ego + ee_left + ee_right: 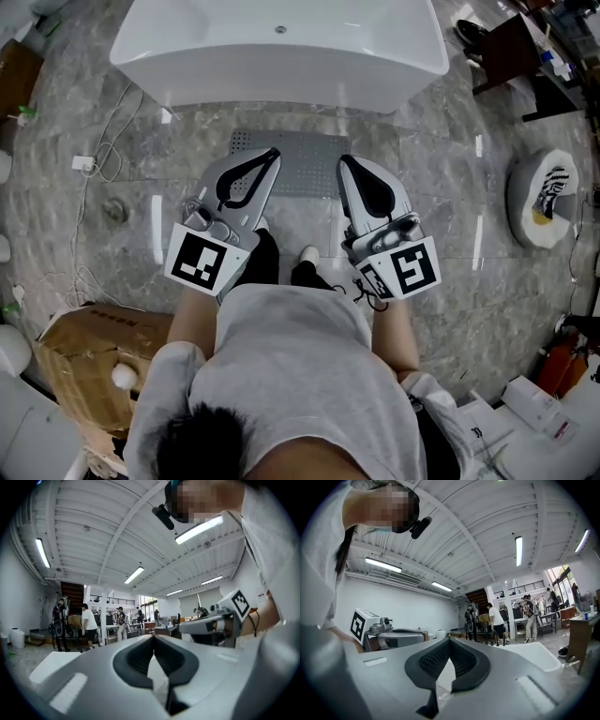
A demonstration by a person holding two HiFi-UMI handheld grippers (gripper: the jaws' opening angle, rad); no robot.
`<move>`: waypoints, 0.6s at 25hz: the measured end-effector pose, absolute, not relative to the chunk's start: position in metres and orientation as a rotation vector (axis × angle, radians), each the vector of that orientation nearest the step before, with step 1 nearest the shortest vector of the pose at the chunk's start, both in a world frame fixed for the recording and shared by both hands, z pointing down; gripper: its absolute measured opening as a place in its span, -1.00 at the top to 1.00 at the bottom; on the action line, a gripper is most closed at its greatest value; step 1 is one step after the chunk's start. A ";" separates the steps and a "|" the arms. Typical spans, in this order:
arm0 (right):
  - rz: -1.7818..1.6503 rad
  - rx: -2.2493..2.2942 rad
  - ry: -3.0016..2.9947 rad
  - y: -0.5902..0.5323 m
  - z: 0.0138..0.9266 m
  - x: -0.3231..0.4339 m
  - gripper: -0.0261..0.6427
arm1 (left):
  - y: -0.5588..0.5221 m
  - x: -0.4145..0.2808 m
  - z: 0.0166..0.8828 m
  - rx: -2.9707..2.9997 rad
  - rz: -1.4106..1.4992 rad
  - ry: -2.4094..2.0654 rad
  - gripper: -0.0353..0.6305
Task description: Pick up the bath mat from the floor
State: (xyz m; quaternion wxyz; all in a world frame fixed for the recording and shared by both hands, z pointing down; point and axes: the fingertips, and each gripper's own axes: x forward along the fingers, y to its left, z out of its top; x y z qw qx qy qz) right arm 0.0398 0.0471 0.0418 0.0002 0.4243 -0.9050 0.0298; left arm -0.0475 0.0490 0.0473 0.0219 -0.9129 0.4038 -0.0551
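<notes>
A grey perforated bath mat (307, 161) lies flat on the grey marble floor (450, 187), just in front of the long side of a white bathtub (281, 86), on the side nearer the person (291, 375) who stands facing the tub. The person holds both grippers out towards the bathtub, side by side. In the head view the tip of the left gripper (275, 151) overlaps the mat's left part and the tip of the right gripper (344, 159) its right part. The strip of mat between them is uncovered. Both gripper views look out level across the room rather than down at the floor, so neither gripper is at the mat. In the left gripper view the left gripper (153, 636) has its dark ribbed jaws brought together at the tips, with nothing between them. In the right gripper view the right gripper (449, 639) is likewise closed and empty. Well away from the bathtub, at the person's left side, sits a brown cardboard box (89, 352). A white cable (103, 155) trails over the floor off the tub's left end.
</notes>
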 end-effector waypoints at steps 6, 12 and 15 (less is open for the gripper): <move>0.102 1.361 -2.821 0.018 0.043 0.010 0.92 | 0.017 -0.082 0.051 -2.845 -0.177 1.239 0.89; 0.112 1.386 -2.785 -0.007 0.051 -0.012 0.92 | -0.010 -0.107 0.061 -2.877 -0.180 1.203 0.89; 0.130 1.404 -2.771 -0.017 0.055 -0.018 0.92 | -0.020 -0.116 0.066 -2.890 -0.177 1.197 0.89</move>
